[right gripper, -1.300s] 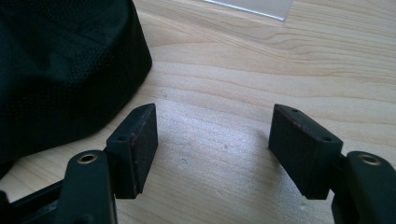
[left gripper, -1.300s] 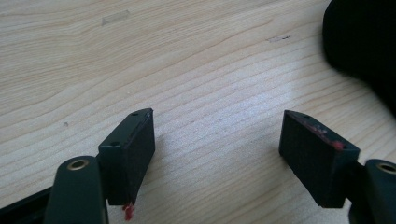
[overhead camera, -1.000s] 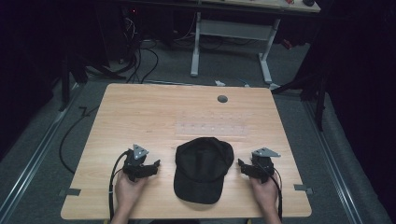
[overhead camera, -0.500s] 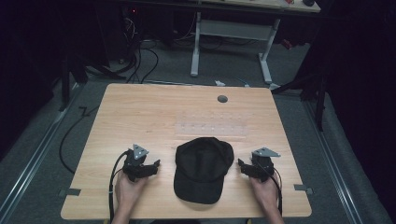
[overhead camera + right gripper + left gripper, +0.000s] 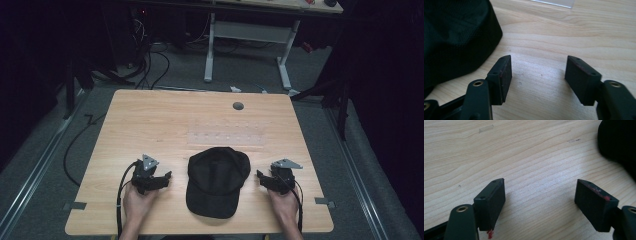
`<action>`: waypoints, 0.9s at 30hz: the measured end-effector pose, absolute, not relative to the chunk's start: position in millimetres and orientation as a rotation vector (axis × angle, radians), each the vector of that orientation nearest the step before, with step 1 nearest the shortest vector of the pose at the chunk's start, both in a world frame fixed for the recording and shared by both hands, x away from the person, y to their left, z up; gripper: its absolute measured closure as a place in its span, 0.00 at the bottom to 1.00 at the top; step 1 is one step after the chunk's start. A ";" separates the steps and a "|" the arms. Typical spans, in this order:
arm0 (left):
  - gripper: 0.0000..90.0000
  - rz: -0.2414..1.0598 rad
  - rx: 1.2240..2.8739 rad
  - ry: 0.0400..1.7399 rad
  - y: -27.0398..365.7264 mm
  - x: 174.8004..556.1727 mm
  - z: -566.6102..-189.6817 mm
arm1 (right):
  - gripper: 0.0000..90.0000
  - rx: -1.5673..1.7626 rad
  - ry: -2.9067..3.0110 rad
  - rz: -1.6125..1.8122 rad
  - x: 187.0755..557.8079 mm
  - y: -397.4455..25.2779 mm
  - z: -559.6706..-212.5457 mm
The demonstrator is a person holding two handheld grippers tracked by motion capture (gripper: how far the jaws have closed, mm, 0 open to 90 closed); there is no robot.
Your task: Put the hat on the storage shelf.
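**Nothing moved; cap flanked by two spread grippers**

Unchanged since a second ago: the black baseball cap [image 5: 217, 181] lies low centre on the desk [image 5: 150, 125], left gripper [image 5: 162, 178] and right gripper [image 5: 261, 176] beside it (fingers wide apart, holding nothing). Bare wood spreads above, toward the far edge.

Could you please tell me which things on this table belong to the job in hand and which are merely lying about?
Belonging to the job:
- black cap, between the two grippers
- left gripper, open, beside the cap
- right gripper, open, beside the cap

Just lying about:
- clear strip flat on the table
- round grey cable hole near the far edge
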State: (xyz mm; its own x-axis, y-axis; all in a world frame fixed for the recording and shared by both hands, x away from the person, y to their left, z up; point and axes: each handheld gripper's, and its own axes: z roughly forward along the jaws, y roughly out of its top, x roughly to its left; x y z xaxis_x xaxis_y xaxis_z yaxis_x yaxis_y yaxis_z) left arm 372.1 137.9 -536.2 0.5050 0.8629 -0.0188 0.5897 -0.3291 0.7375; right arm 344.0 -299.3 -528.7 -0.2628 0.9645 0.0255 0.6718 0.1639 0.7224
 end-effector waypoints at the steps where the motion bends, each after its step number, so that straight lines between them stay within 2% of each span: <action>1: 0.27 0.498 2.049 1.184 137.8 372.1 -536.2 | 0.45 1.575 1.986 0.912 342.3 -302.9 -527.1; 16: 0.26 0.498 2.051 1.184 137.6 372.1 -536.2 | 0.51 1.557 2.006 1.074 323.6 -303.6 -512.5; 27: 0.27 0.498 2.051 1.184 137.7 372.2 -536.1 | 0.43 1.467 2.004 1.217 315.9 -293.3 -490.3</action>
State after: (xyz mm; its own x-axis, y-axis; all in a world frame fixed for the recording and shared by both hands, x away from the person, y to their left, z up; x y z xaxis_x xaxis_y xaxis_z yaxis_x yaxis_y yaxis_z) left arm 372.2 137.7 -536.1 0.5067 0.8619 -0.0180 0.5899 -0.3314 0.7364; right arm 315.9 -293.3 -490.3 -0.3869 0.9035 0.1845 0.5803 0.0831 0.8101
